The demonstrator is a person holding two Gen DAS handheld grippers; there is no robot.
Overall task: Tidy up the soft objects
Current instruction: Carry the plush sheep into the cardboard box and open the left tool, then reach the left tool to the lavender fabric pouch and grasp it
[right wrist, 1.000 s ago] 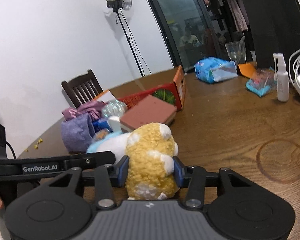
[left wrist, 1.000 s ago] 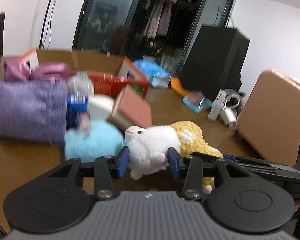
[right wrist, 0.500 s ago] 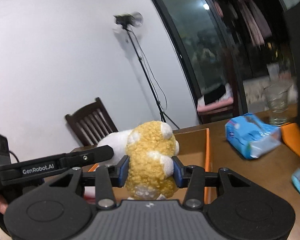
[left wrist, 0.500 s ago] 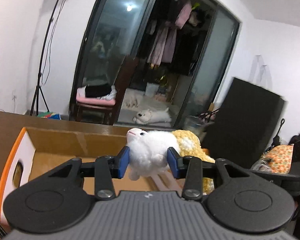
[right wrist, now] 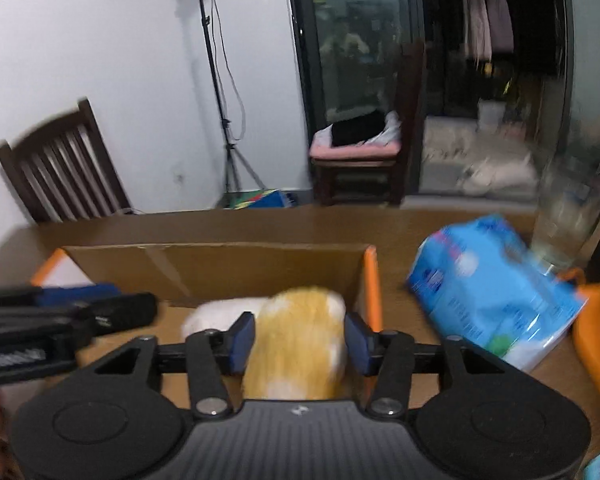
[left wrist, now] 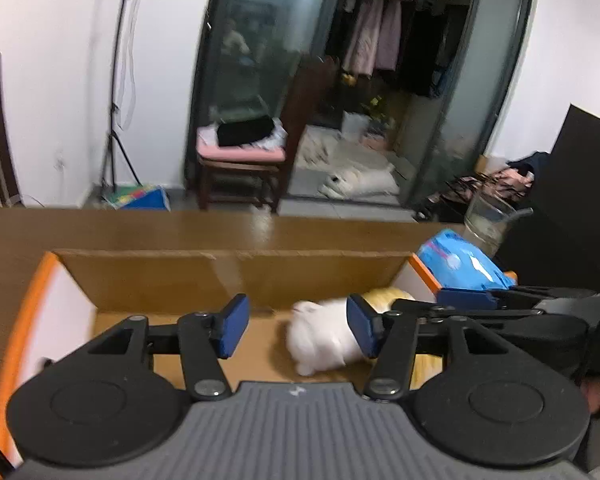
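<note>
A white and yellow plush toy lies inside the open cardboard box (left wrist: 228, 276); its white end (left wrist: 320, 334) shows in the left wrist view and its yellow end (right wrist: 298, 344) in the right wrist view. My left gripper (left wrist: 296, 330) is open above the box, with the white end by its right pad. My right gripper (right wrist: 298, 340) is open, its pads standing just off either side of the yellow end. The box (right wrist: 216, 268) has orange edges and sits on the wooden table (left wrist: 140, 228).
A blue plastic pack (right wrist: 488, 292) lies on the table right of the box, with a glass (right wrist: 568, 224) and an orange object (right wrist: 596, 328) beyond it. A dark wooden chair (right wrist: 60, 164) stands at the table's far left. A light stand (right wrist: 220, 80) is by the wall.
Both grippers carried the plush from the table over the box, lowered it in and opened. The plush now rests on the box floor.
</note>
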